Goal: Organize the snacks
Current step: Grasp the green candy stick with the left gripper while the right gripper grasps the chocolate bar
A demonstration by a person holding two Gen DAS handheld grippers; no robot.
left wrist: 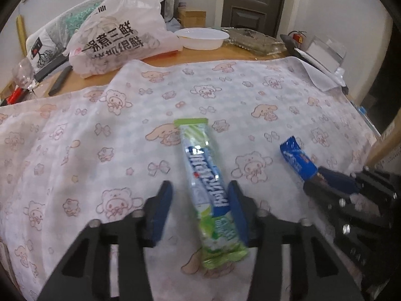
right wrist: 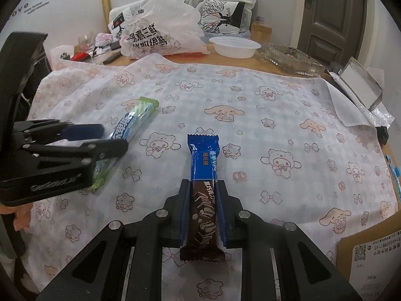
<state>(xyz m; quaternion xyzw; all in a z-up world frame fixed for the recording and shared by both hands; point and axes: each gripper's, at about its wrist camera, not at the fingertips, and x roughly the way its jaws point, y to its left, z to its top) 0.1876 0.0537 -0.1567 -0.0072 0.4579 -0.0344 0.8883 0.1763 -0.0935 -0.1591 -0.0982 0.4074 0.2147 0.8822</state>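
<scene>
Over on the left, the left gripper (left wrist: 200, 200) points down at the white tablecloth printed with pink cartoon animals (left wrist: 82, 135), its blue-padded fingers (left wrist: 161, 208) spread to either side of a long green-and-white snack packet with blue lettering (left wrist: 208, 183). The packet sits between them, close against the right pad with a clear gap at the left one, so the pads do not pinch it; whether its lower end rests on the cloth I cannot tell. Its green top end points toward the far side of the table. Just beside it to the right, the right gripper (right wrist: 202, 208) has its fingers pressed tight on a blue-and-brown chocolate bar wrapper (right wrist: 203, 175), pinching the brown lower half while the blue upper half sticks out forward over the cloth. The two snacks lie near each other, roughly parallel and apart. Farther back on the bare wooden table (right wrist: 238, 59) sit a white plastic shopping bag with black lettering (right wrist: 160, 35), then a shallow white plastic bowl (right wrist: 234, 46), then a clear ridged glass tray (right wrist: 290, 57) toward the right.
</scene>
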